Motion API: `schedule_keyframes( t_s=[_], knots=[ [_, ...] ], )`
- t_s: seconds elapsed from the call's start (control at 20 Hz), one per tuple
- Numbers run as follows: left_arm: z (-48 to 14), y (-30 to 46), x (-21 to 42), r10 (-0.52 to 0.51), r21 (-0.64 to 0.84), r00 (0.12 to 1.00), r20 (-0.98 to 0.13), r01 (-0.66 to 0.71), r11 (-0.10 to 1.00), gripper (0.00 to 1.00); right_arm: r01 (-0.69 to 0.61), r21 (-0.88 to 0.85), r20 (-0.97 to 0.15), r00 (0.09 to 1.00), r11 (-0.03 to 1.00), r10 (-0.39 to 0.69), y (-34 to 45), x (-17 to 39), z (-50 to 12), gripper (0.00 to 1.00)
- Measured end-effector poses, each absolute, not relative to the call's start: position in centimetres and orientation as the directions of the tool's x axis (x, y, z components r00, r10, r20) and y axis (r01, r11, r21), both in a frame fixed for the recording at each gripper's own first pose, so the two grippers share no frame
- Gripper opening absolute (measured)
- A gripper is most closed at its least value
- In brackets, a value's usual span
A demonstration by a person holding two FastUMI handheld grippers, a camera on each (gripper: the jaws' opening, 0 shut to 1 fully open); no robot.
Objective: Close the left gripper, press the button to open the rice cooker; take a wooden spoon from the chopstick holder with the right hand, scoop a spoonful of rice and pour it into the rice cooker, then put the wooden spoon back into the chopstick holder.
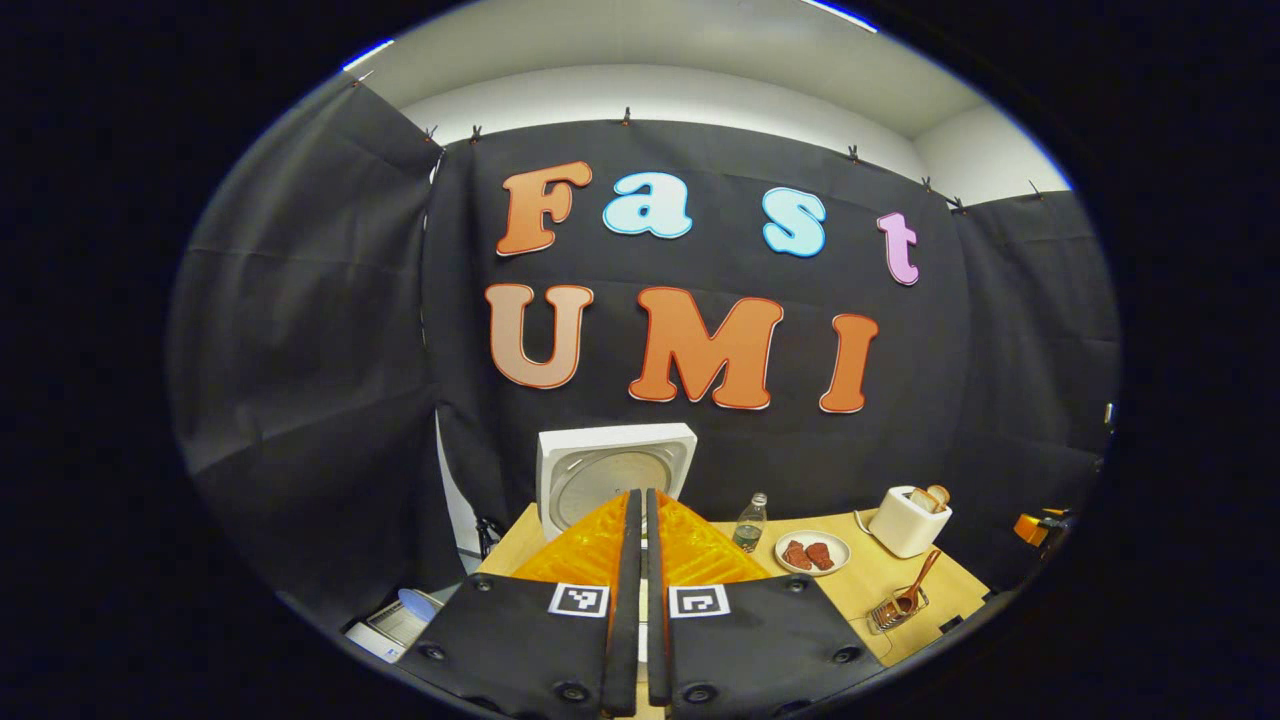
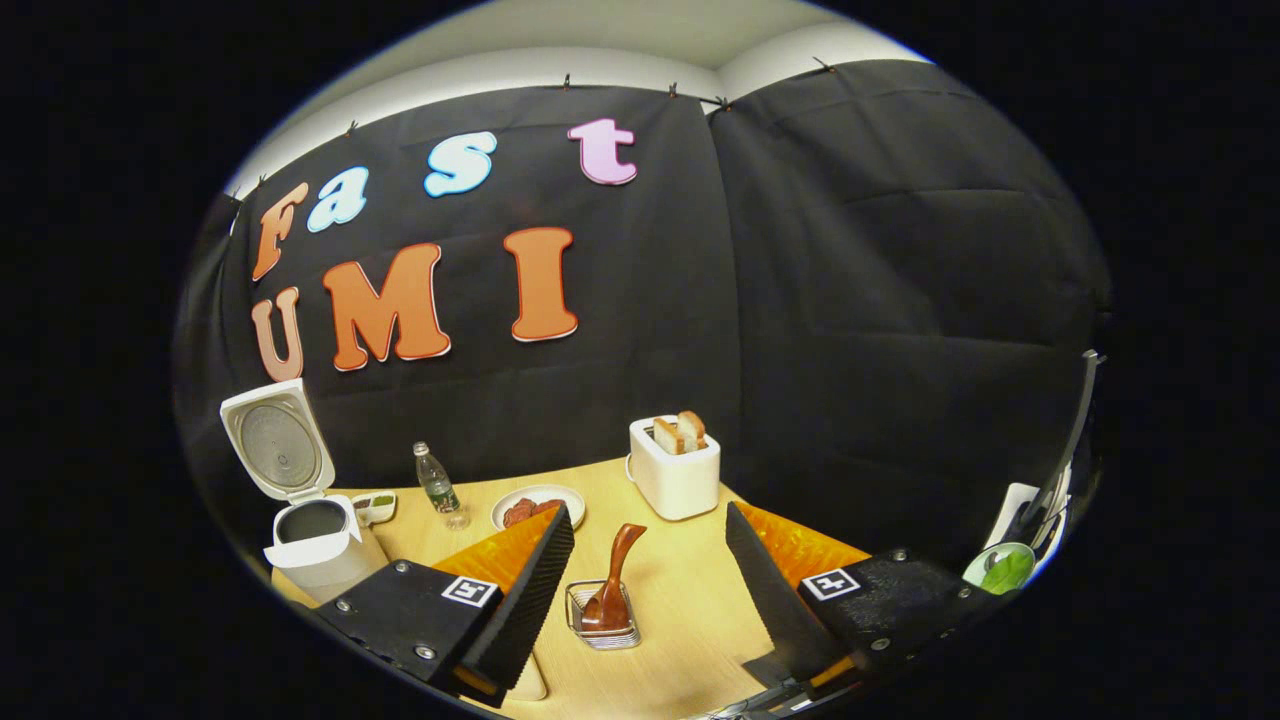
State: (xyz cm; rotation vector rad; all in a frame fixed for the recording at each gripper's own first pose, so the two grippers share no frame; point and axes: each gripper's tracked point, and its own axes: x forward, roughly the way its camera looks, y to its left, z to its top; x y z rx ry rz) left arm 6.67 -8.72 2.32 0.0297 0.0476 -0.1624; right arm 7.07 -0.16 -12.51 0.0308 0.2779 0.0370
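We see left gripper (image 1: 640, 500) pressed together, holding nothing, rice cooker (image 1: 612, 470) just ahead, lid up. Right gripper (image 2: 648, 525) spread wide, wooden spoon (image 2: 612, 585) upright in chopstick holder (image 2: 603, 617) between its fingers on desk (image 2: 680, 640). Farther: plate (image 2: 540, 503), toaster (image 2: 676, 465).

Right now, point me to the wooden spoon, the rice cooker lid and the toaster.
wooden spoon (image 2: 617, 570): right gripper view, on its handle.
rice cooker lid (image 2: 277, 440): right gripper view, inner face.
toaster (image 2: 676, 475): right gripper view, front wall.
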Motion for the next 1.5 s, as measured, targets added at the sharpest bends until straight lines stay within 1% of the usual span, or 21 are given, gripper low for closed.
schedule_keyframes(
  t_s=[0.05, 0.1, 0.2, 0.3, 0.5, 0.55, 0.65, 0.7, 0.75, 0.8, 0.85, 0.9, 0.95, 1.0, 1.05, 1.1, 1.15, 1.2, 1.45, 1.5],
  knots=[
    [2.4, -8.3, 6.6, -0.151, 0.032, 0.987, -0.045, 0.153, 0.988, 0.22, -0.040, 0.038, -0.299, 0.953, 0.998, 0.050, 0.4, 8.0, -13.5, 0.95],
    [2.6, -7.6, 6.4, -0.141, 0.040, 0.989, -0.040, 0.142, 0.989, 0.28, -0.052, 0.048, -0.331, 0.941, 0.997, 0.066, 1.0, 8.8, -14.6, 0.95],
    [2.8, -7.0, 6.0, -0.136, 0.036, 0.990, -0.022, 0.137, 0.990, 0.31, -0.074, 0.098, -0.403, 0.909, 0.992, 0.108, 2.3, 10.2, -17.1, 0.95],
    [3.4, -6.0, 6.0, -0.118, 0.020, 0.993, -0.008, 0.119, 0.993, 0.79, -0.066, 0.118, -0.454, 0.884, 0.991, 0.112, 2.9, 12.0, -19.6, 0.95],
    [2.6, -2.8, 5.7, -0.038, 0.017, 0.999, -0.020, 0.039, 0.999, 0.97, -0.029, 0.121, -0.559, 0.824, 0.992, 0.092, 2.8, 15.4, -25.0, 0.94],
    [2.2, -1.8, 5.7, -0.016, 0.020, 1.000, -0.026, 0.017, 1.000, 1.00, -0.018, 0.134, -0.583, 0.807, 0.991, 0.094, 3.0, 16.1, -26.3, 0.94],
    [2.0, -0.3, 5.6, 0.027, 0.021, 0.999, -0.029, -0.027, 0.999, 1.00, 0.005, 0.155, -0.621, 0.778, 0.988, 0.093, 3.2, 17.4, -28.3, 0.90],
    [1.7, 0.6, 5.6, 0.051, 0.023, 0.998, -0.035, -0.050, 0.998, 1.00, 0.013, 0.157, -0.633, 0.769, 0.988, 0.090, 3.0, 18.0, -28.9, 0.85],
    [1.3, 1.3, 5.6, 0.072, 0.024, 0.996, -0.043, -0.071, 0.997, 1.00, 0.019, 0.160, -0.641, 0.762, 0.987, 0.089, 3.0, 18.5, -29.5, 0.83],
    [0.8, 2.1, 5.4, 0.091, 0.024, 0.994, -0.054, -0.090, 0.996, 1.00, 0.026, 0.168, -0.646, 0.758, 0.985, 0.090, 3.1, 19.2, -29.7, 0.79],
    [0.3, 2.7, 5.4, 0.107, 0.024, 0.992, -0.068, -0.105, 0.994, 1.00, 0.036, 0.180, -0.650, 0.755, 0.983, 0.091, 3.1, 19.7, -29.9, 0.76],
    [-0.2, 3.0, 5.4, 0.116, 0.022, 0.990, -0.084, -0.115, 0.993, 1.00, 0.048, 0.196, -0.655, 0.750, 0.979, 0.095, 3.2, 20.2, -30.2, 0.65],
    [-0.7, 3.3, 5.2, 0.122, 0.018, 0.988, -0.098, -0.120, 0.993, 1.00, 0.057, 0.212, -0.664, 0.741, 0.976, 0.101, 3.4, 20.5, -30.6, 0.65],
    [-1.2, 3.5, 5.3, 0.128, 0.013, 0.986, -0.111, -0.127, 0.992, 1.00, 0.071, 0.223, -0.677, 0.729, 0.972, 0.103, 3.4, 20.7, -31.1, 0.54],
    [-1.6, 3.9, 5.5, 0.135, 0.012, 0.983, -0.122, -0.134, 0.991, 1.00, 0.081, 0.247, -0.681, 0.723, 0.966, 0.114, 3.5, 20.8, -31.4, 0.48],
    [-2.0, 4.1, 5.5, 0.141, 0.014, 0.981, -0.130, -0.140, 0.990, 1.00, 0.095, 0.279, -0.683, 0.719, 0.956, 0.128, 3.8, 20.7, -31.2, 0.37],
    [-2.2, 4.1, 5.4, 0.146, 0.015, 0.980, -0.138, -0.146, 0.989, 1.00, 0.115, 0.299, -0.682, 0.720, 0.947, 0.128, 3.8, 20.7, -31.3, 0.35],
    [-2.4, 4.3, 5.5, 0.149, 0.016, 0.979, -0.142, -0.149, 0.989, 1.00, 0.114, 0.306, -0.677, 0.724, 0.945, 0.131, 3.9, 20.9, -31.2, 0.30],
    [-3.0, 4.2, 6.0, 0.142, 0.009, 0.978, -0.155, -0.142, 0.990, 1.00, 0.133, 0.324, -0.677, 0.725, 0.937, 0.131, 4.3, 20.6, -31.2, 0.24],
    [-2.9, 4.2, 5.9, 0.139, 0.010, 0.978, -0.155, -0.139, 0.990, 1.00, 0.124, 0.322, -0.671, 0.729, 0.939, 0.134, 4.5, 20.4, -30.8, 0.19]
  ],
)
